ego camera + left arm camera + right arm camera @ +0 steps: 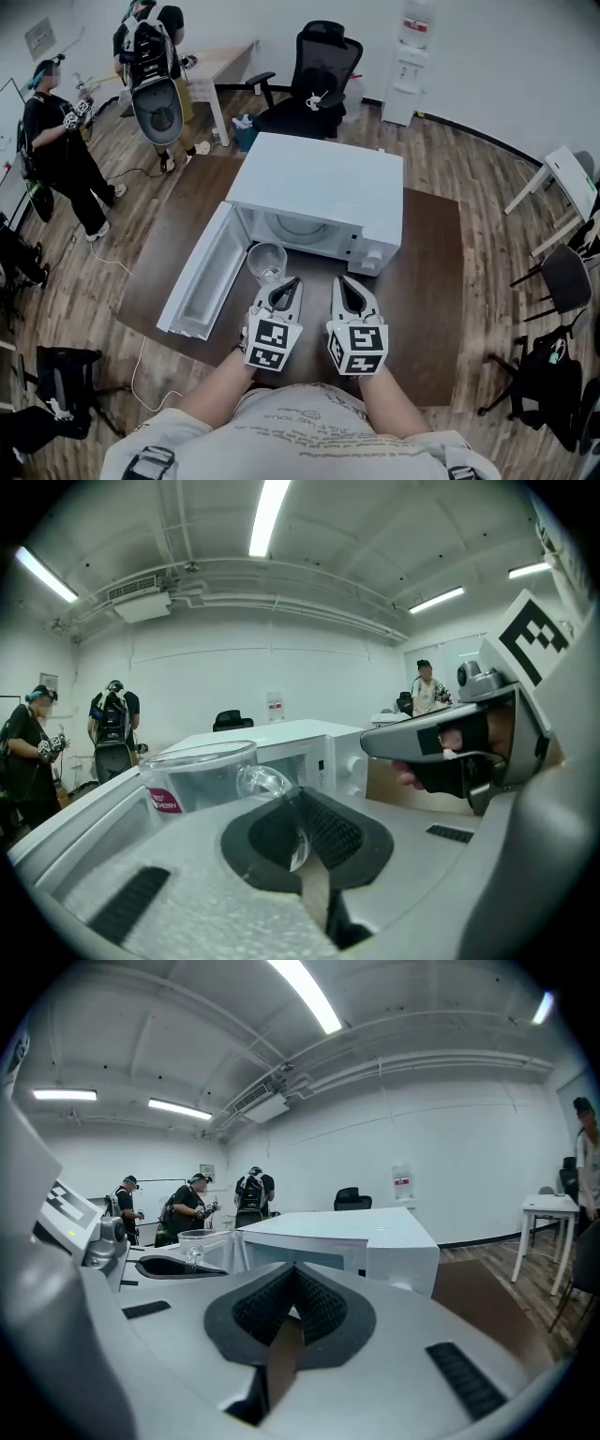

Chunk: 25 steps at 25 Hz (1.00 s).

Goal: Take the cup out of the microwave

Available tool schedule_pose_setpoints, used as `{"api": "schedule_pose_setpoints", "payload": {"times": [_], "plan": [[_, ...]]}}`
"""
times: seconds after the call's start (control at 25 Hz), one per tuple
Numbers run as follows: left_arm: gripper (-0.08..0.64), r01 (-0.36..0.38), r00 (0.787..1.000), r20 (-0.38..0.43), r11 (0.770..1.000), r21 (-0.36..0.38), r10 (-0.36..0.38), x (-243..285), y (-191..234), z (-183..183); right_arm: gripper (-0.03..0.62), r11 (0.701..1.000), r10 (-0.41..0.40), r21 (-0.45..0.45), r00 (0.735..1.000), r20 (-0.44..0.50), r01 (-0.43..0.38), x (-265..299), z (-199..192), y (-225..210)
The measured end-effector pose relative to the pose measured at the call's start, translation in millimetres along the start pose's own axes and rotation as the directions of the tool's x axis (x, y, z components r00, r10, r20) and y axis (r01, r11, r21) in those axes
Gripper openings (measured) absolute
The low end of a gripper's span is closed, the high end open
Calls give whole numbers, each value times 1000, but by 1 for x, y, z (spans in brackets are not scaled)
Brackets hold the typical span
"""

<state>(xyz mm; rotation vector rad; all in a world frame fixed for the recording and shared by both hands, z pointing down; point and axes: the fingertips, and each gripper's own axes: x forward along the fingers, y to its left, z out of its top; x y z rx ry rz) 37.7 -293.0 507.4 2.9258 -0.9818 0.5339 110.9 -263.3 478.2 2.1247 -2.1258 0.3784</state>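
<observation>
Cup (pixel 267 261) is mid-frame just outside the open microwave (pixel 323 183), handle pinched in the left tongs (pixel 285 291), right tongs (pixel 349 289) closed empty.

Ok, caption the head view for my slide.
Left gripper holds a clear cup by its handle outside the open white microwave; right gripper, shut and empty, alongside.
</observation>
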Motion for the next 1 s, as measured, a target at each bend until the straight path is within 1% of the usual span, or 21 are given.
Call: {"api": "schedule_pose_setpoints", "payload": {"times": [0.24, 0.44, 0.64, 0.8, 1.0], "plan": [[15, -10, 1000, -6, 1000, -12, 10, -5, -4, -2, 12, 1000, 19, -5, 1000, -2, -19, -3, -1, 3], [15, -10, 1000, -8, 1000, -25, 10, -4, -5, -1, 12, 1000, 16, -5, 1000, -7, -16, -5, -1, 1], [15, -1, 1000, 7, 1000, -12, 1, -3, -6, 3, 12, 1000, 15, -6, 1000, -7, -15, -5, 0, 1], [15, 4, 1000, -3, 1000, -27, -4, 0, -3, 1, 12, 1000, 8, -7, 1000, -14, -8, -3, -2, 3], [15, 2, 1000, -5, 1000, -28, -3, 2, 3, 1, 12, 1000, 5, -13, 1000, -18, -6, 0, -1, 4]]}}
